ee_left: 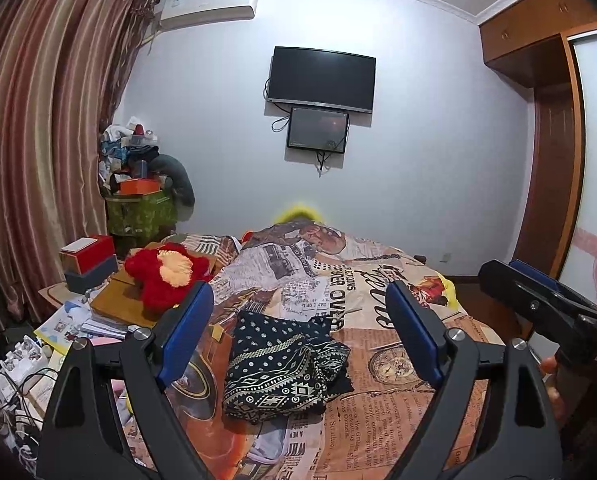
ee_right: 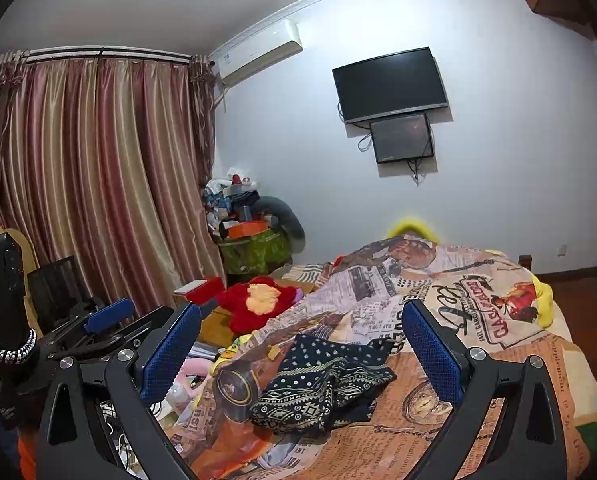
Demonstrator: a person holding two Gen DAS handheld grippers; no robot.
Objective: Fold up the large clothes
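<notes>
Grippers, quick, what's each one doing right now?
Left gripper: jaws open, holding nothing.
Right gripper: jaws open, holding nothing, the patterned garment lying beyond it.

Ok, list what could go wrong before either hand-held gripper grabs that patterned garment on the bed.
1. The dark patterned garment lies bunched in a heap, so a pinch may catch several layers and spoil the fold.
2. It rests on a rumpled newspaper-print bedspread; a deep grab could lift the bedspread too.
3. The open left hand-held gripper and open right hand-held gripper hover close together and might collide.
</notes>
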